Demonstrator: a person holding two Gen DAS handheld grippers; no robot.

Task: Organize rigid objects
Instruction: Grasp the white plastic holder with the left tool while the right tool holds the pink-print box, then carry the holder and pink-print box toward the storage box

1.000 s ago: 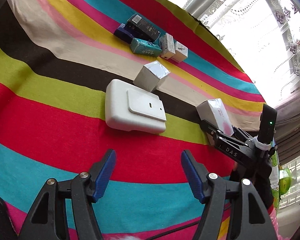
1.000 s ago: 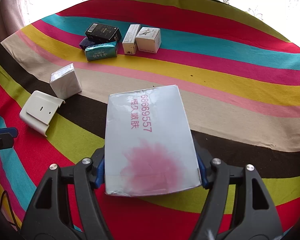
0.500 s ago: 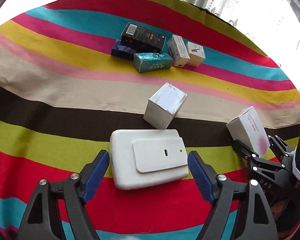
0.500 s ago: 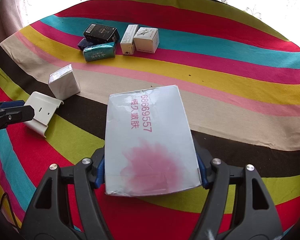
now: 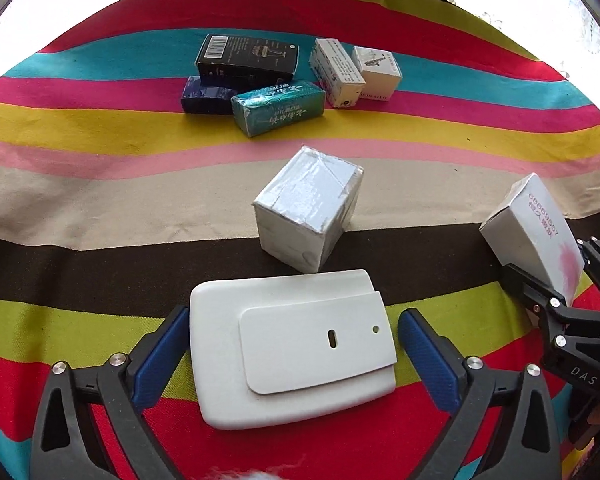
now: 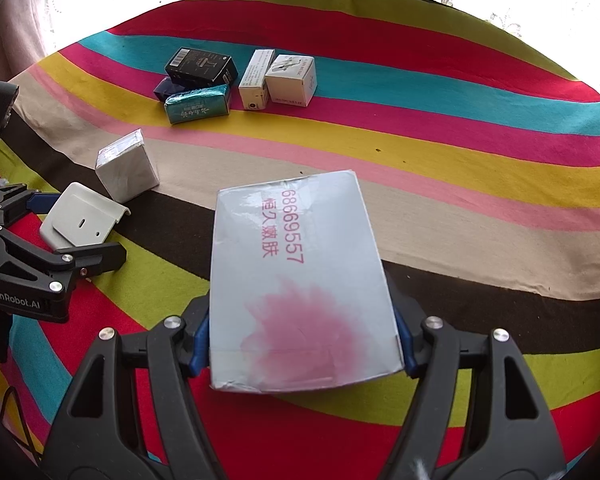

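Setting: a striped cloth (image 5: 100, 208) carries a scatter of small boxes, with both handheld grippers at its near edge.

Sorted so far: five boxes sit gathered at the far side: a black box (image 5: 247, 59) resting partly on a navy box (image 5: 204, 96), a teal box (image 5: 278, 107) against them, and a tall white box (image 5: 337, 72) touching a small cube (image 5: 377, 68). This reads as the tidy group, though no marked zone shows.

Left to do: three items lie apart from that group: the silver box (image 5: 308, 208), the white case (image 5: 292, 344) and the pink-print box (image 6: 300, 280).

Left gripper: the left gripper (image 5: 292, 356) stands wide, its blue pads on either side of the white case. Whether the left-hand pad already touches the case's edge cannot be told from this angle; the right-hand pad shows a gap.

Right gripper: the right gripper (image 6: 302, 344) is clamped on the pink-print box, held tilted above the cloth, well short of the far group.

White case: flat on the cloth, its far edge just beside the silver box.

Progress: judged a little past halfway, with five placed, one box in transit, one case about to be gripped and the silver box untouched.
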